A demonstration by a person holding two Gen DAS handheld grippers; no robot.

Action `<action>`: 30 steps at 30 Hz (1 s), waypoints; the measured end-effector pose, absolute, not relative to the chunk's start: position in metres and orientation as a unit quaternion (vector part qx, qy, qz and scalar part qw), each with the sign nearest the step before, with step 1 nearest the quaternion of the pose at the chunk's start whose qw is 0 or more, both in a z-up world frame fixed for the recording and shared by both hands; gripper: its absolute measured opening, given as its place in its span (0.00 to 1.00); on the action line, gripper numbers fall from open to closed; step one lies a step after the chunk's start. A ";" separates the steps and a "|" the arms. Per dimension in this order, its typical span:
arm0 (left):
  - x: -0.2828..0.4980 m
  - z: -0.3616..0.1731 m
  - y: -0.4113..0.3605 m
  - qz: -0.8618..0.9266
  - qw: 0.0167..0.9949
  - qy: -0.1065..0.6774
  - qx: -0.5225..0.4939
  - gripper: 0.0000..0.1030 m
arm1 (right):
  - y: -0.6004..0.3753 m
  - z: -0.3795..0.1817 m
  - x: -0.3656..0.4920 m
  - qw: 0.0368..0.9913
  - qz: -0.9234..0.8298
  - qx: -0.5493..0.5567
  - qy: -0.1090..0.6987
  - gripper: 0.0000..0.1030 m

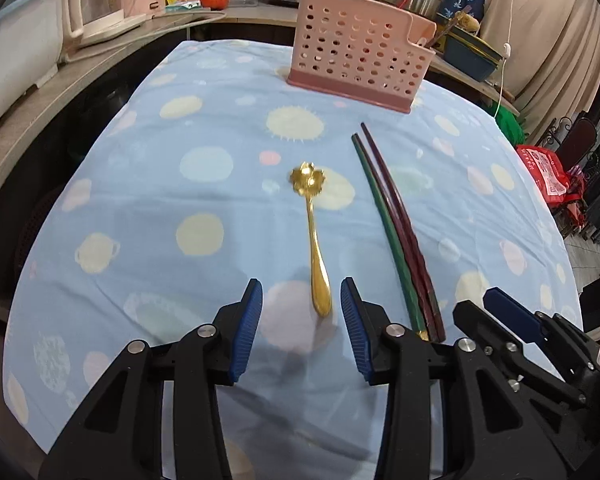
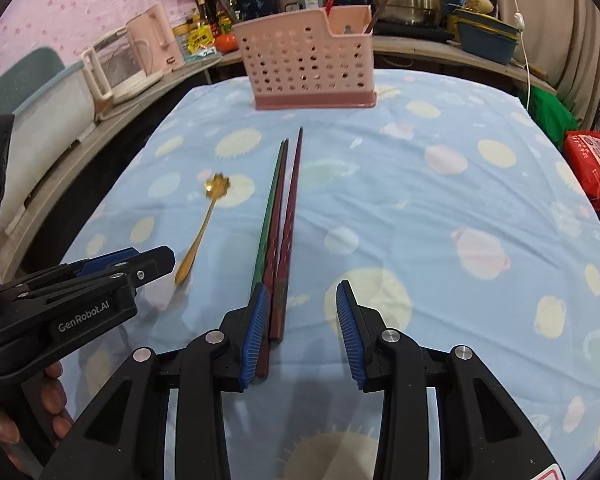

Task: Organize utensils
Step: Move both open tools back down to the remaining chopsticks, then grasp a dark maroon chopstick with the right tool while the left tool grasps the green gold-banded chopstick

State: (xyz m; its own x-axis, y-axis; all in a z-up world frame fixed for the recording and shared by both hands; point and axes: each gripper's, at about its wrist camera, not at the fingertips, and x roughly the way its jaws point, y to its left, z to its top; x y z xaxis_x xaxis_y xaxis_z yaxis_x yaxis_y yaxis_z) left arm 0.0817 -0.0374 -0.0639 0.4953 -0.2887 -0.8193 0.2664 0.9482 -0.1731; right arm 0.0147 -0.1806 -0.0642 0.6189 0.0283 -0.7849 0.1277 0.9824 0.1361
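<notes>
Gold spoon (image 1: pixel 316 240) flat on the blue cloth (image 1: pixel 140 184), handle end between the spread, empty jaws of the left gripper (image 1: pixel 301 330). Chopsticks (image 2: pixel 278 240) at three o'clock of the spoon, butt ends just inside the spread, empty right gripper (image 2: pixel 302 336). Pink holder (image 1: pixel 360 54) at twelve o'clock, well apart. Approach step, seemingly. Next: lower, pinch, lift, carry to the holder.

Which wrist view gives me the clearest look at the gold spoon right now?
The left wrist view: the gold spoon lies centred and whole, handle end between the open left gripper's fingertips. The right wrist view shows it smaller, off left, slanted beside the chopsticks.
</notes>
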 end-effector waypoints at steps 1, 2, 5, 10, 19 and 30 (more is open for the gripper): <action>0.080 -0.065 -0.037 -0.160 0.864 0.478 -0.012 0.38 | -0.179 -0.066 0.015 0.894 -0.027 0.088 0.438 0.33; 0.078 -0.067 -0.035 -0.157 0.863 0.479 -0.011 0.38 | -0.178 -0.067 0.015 0.894 -0.026 0.087 0.439 0.32; 0.075 -0.070 -0.031 -0.151 0.863 0.483 -0.010 0.38 | -0.175 -0.070 0.017 0.893 -0.024 0.086 0.442 0.29; 0.075 -0.074 -0.025 -0.143 0.861 0.489 -0.012 0.38 | -0.176 -0.076 0.022 0.889 -0.024 0.087 0.449 0.21; 0.076 -0.076 -0.027 -0.146 0.859 0.491 -0.010 0.38 | -0.175 -0.077 0.029 0.889 -0.022 0.086 0.449 0.21; 0.069 -0.075 -0.036 -0.160 0.854 0.495 -0.011 0.38 | -0.179 -0.082 0.029 0.887 -0.025 0.084 0.453 0.07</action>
State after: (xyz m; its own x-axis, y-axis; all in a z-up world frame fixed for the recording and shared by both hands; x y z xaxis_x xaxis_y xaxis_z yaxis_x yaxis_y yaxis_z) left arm 0.0691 -0.0355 -0.0745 0.4593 -0.2849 -0.8414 0.2626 0.9484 -0.1778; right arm 0.0286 -0.1792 -0.0816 0.5889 0.0314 -0.8076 0.1208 0.9846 0.1264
